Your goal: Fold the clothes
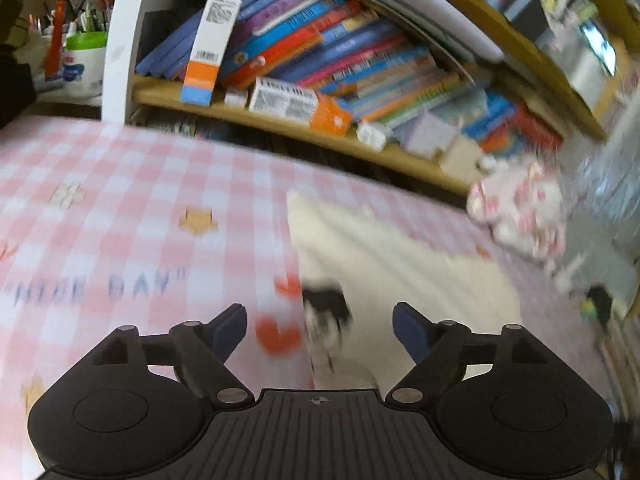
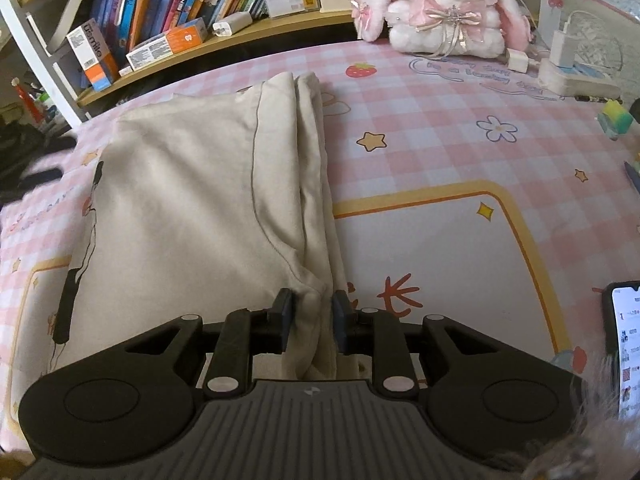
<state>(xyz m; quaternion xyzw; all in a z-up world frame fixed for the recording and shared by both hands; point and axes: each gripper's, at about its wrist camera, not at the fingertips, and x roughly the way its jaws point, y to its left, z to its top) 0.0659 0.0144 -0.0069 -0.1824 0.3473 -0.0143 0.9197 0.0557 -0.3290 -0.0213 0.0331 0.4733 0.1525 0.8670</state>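
Left wrist view shows our left gripper point(image 1: 320, 332) with its jaws spread wide and nothing between them, hanging over the pink checked desk point(image 1: 120, 200). The picture is smeared, so we can only say that the pale shirt point(image 1: 400, 264) lies ahead and to the right of the jaws, with a dark printed patch point(image 1: 326, 306) on its near edge. Beyond the desk runs a shelf of books point(image 1: 340, 56).

In the right wrist view, the shirt point(image 2: 180, 200) lies flat across the left half of the desk point(image 2: 440, 140), one side already turned in so that a thick doubled ridge runs away from us. Our right gripper point(image 2: 312, 316) has its jaws drawn close on the near end of that ridge; the cloth bunches between the pads, so we read it as a pinch. A plush rabbit point(image 2: 444, 8) sits at the far edge, and a phone point(image 2: 624, 348) lies at the right.

We judge the fold to be partway done. To do the next fold well, we should keep the right pinch steady as an anchor, bring the empty left jaws to the opposite edge of the shirt, take both layers together, and lift only enough to carry the cloth over without dragging the ridge crooked.
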